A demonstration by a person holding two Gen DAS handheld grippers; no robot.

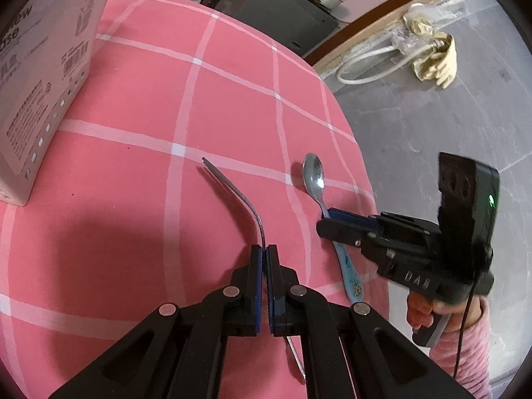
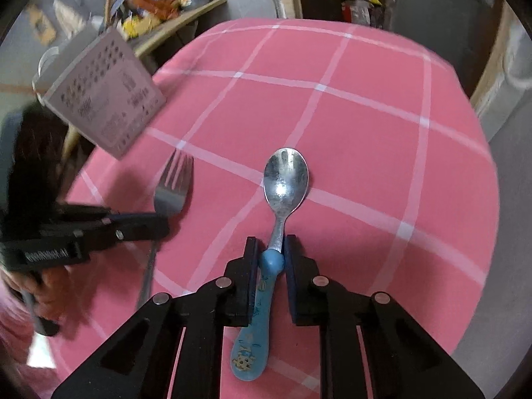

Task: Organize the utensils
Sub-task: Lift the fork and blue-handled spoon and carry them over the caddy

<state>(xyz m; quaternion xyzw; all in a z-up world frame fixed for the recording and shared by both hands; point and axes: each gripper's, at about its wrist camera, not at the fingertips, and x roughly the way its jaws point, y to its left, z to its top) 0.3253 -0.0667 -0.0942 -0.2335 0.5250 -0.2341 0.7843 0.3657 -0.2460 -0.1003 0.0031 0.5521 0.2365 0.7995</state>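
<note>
Pink checked cloth point(image 1: 139, 106) fills both views, white lines crossing it, and two utensils are in play. Left gripper point(image 1: 265, 252) has its jaws pressed together on the thin metal handle of the fork point(image 1: 239, 196); from the left wrist view the fork runs edge-on, curving away ahead of the jaws with its tines out in front, while the tail of the handle pokes back beneath the fingers. Over in the right wrist view the same fork point(image 2: 173, 183) shows its tines flat, ahead of the left gripper point(image 2: 163, 224), which comes in from the side.

Right gripper point(image 2: 271, 252) straddles the spoon point(image 2: 286, 179). Its jaws sit narrow around the blue knob where the plastic handle meets the metal neck; the near-side pad looks to be touching it, and the other pad is right alongside, but whether both press I cannot tell. Spoon bowl lies ahead of the jaws, face up on the cloth, and the blue cartoon-printed handle runs back between and under the fingers. Seen from the left wrist view, the right gripper point(image 1: 324, 221) reaches in across the spoon point(image 1: 314, 173), a hand point(image 1: 425, 312) in a pink sleeve gripping its handle.

Off to the far side, well beyond the fork, stands a pale printed box point(image 2: 106, 103).
</note>
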